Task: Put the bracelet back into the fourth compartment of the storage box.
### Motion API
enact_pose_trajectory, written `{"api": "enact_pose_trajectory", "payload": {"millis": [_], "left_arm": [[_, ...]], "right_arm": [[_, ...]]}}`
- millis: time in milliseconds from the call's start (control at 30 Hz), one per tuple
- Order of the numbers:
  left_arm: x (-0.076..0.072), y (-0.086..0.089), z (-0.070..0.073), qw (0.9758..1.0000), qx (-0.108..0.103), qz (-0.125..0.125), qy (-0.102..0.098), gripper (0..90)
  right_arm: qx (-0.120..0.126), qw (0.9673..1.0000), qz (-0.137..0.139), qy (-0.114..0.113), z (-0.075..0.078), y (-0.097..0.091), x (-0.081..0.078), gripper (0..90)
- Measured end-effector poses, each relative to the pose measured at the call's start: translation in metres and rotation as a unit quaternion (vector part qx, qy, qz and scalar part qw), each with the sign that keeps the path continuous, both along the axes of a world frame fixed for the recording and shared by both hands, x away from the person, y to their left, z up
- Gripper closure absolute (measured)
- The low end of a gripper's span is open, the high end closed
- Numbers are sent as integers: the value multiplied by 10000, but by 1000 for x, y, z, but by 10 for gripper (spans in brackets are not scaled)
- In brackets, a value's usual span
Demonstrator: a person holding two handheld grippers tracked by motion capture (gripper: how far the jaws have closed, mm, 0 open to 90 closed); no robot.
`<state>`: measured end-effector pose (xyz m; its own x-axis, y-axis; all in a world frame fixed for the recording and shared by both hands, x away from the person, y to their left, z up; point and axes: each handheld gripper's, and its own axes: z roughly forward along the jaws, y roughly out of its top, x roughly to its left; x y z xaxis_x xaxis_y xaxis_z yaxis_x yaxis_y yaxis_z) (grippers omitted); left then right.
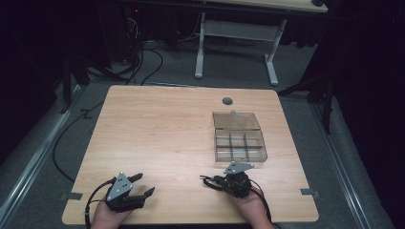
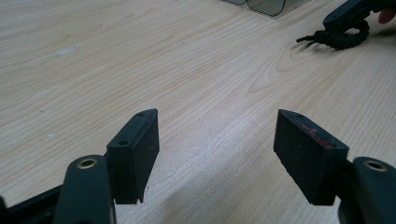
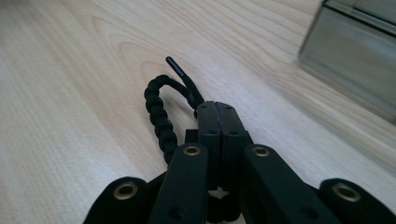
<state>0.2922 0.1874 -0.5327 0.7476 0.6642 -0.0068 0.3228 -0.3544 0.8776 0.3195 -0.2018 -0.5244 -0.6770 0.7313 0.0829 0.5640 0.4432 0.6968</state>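
**Braided cord pinched, box waiting open**

We hold the right tongs [image 3: 218, 108] pressed together on a black braided cord [image 3: 159, 112], gripping it near its stiff tipped end so that the rest curls in a loop to one side of the jaws. In the high view the right tongs [image 1: 224, 183] sit low at the near edge of the worktop [image 1: 157, 129], with the cord [image 1: 210, 183] trailing out toward the middle of the worktop and resting on the wood. We judge that the grip near the end is chosen to keep the loop free to hang and be steered, not bunched under the jaws.

Just beyond the right tongs stands a clear plastic compartment box [image 1: 239, 143], its lid tipped up and back, the dividers exposed. That open lid suggests to us that the cord is meant for one of the compartments; which one we cannot tell.

Our left tongs [image 1: 138, 186] rest well apart from the cord, at the near left of the worktop, jaws spread wide and holding nothing. From the left gripper view we look between the two pads [image 2: 140, 154] across bare wood toward the cord [image 2: 341, 37] and a corner of the box [image 2: 266, 5]. We read this as the left tongs kept ready, perhaps to steady the box or tuck the loop in.
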Motion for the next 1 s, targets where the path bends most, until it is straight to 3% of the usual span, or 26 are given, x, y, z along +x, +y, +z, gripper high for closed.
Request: {"api": "enact_pose_trajectory", "payload": {"millis": [233, 467, 733, 1000], "left_arm": [[0, 0, 0, 10000, 2, 0, -3, 316], [0, 0, 0, 10000, -4, 1, -2, 317], [0, 0, 0, 10000, -14, 10, -3, 317], [0, 0, 0, 10000, -6, 4, 14, 317]], "right_arm": [[-101, 9992, -370, -59, 1, -15, 5, 900], [3, 9987, -495, -140, 5, -24, 4, 900], [-36, 9962, -846, -195, 8, -45, 6, 900], [-126, 9969, -769, -111, 4, -43, 0, 900]]}}
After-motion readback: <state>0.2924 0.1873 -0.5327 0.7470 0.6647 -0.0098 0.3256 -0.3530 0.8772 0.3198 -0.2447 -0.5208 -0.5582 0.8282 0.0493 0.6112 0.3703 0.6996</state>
